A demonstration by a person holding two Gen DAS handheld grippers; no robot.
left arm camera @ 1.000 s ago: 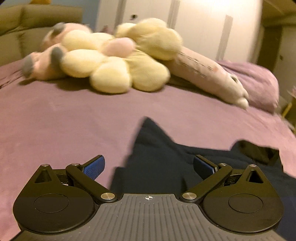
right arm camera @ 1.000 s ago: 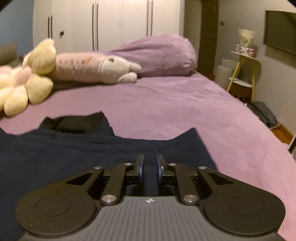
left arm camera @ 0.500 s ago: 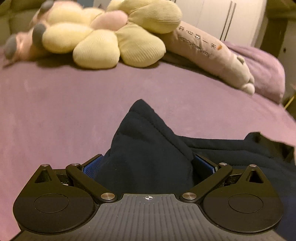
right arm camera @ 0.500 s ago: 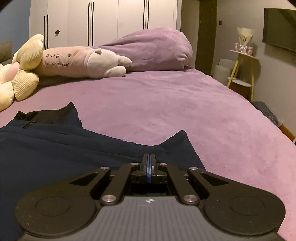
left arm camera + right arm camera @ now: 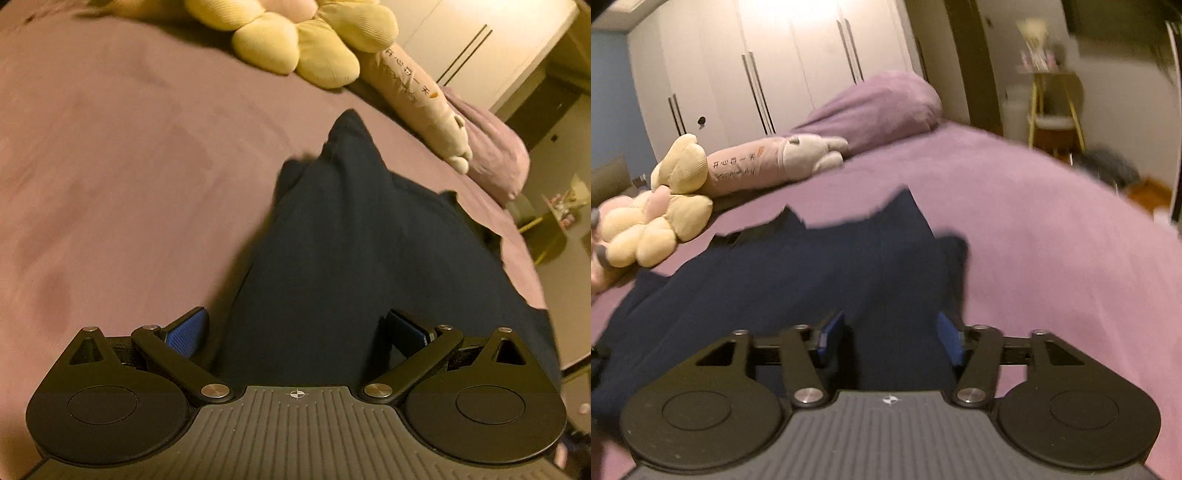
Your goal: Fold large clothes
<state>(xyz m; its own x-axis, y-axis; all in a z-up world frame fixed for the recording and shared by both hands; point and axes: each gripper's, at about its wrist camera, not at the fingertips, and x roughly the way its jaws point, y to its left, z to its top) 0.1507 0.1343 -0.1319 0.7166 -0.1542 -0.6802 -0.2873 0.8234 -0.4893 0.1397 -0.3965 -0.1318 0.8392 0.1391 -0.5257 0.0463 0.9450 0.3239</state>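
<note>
A dark navy garment [image 5: 362, 258] lies on the purple bed [image 5: 110, 184]. In the left wrist view its cloth rises in a peak in front of my left gripper [image 5: 295, 330], whose jaws stand wide open with cloth between them. In the right wrist view the garment [image 5: 820, 273] spreads to the left, with a corner pointing away. My right gripper [image 5: 890, 336] is open, with a strip of the navy cloth lying between its blue pads [image 5: 831, 332].
A yellow flower plush [image 5: 303, 40] and a long pink plush with writing [image 5: 768, 166] lie at the head of the bed. A purple pillow [image 5: 882, 107] sits by white wardrobes. A yellow side table [image 5: 1056, 107] stands off the bed's right side.
My right gripper was shut half a second ago and now stands open. My left gripper has risen and tilted down, and the cloth peak stands taller in front of it. Both views have swung.
</note>
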